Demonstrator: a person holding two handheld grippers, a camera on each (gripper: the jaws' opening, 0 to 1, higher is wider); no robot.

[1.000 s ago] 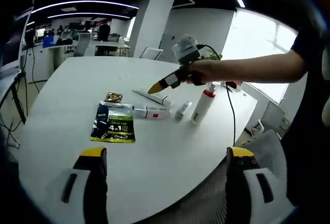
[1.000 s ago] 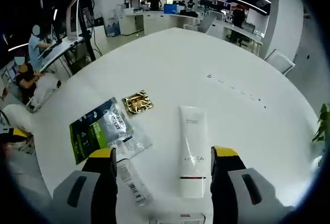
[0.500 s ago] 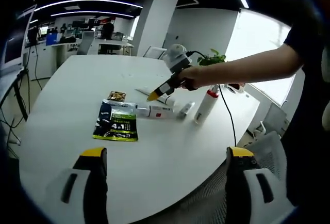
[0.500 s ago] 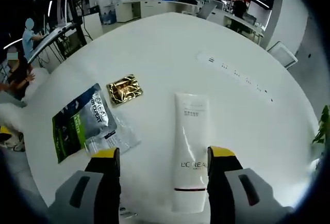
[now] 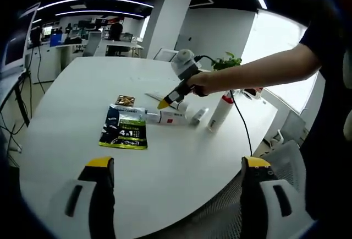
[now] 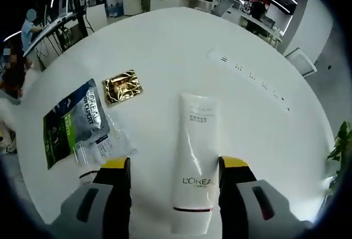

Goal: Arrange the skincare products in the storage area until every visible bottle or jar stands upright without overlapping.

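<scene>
A white L'Oréal tube (image 6: 195, 151) lies flat on the round white table (image 6: 165, 46). My right gripper (image 6: 175, 164) is open, with one jaw on each side of the tube's lower part. From the left gripper view, the right gripper (image 5: 171, 99) is held by a hand and slants down over that tube (image 5: 177, 107). Beside it lie a white tube with a red label (image 5: 165, 118), a small silver item (image 5: 198, 115) and a white bottle with a red cap (image 5: 219, 115). My left gripper (image 5: 177, 163) hangs open near the table's front edge, holding nothing.
A green sachet (image 6: 71, 120) (image 5: 124, 130), a gold sachet (image 6: 122, 86) (image 5: 125, 100) and a clear wrapped item (image 6: 102, 145) lie left of the tube. A cable (image 5: 245, 123) runs off the right table edge. Chairs and desks stand beyond the table.
My right gripper has moved down and forward, so the white tube now reaches between its jaws. The left gripper has stayed nearly still.
</scene>
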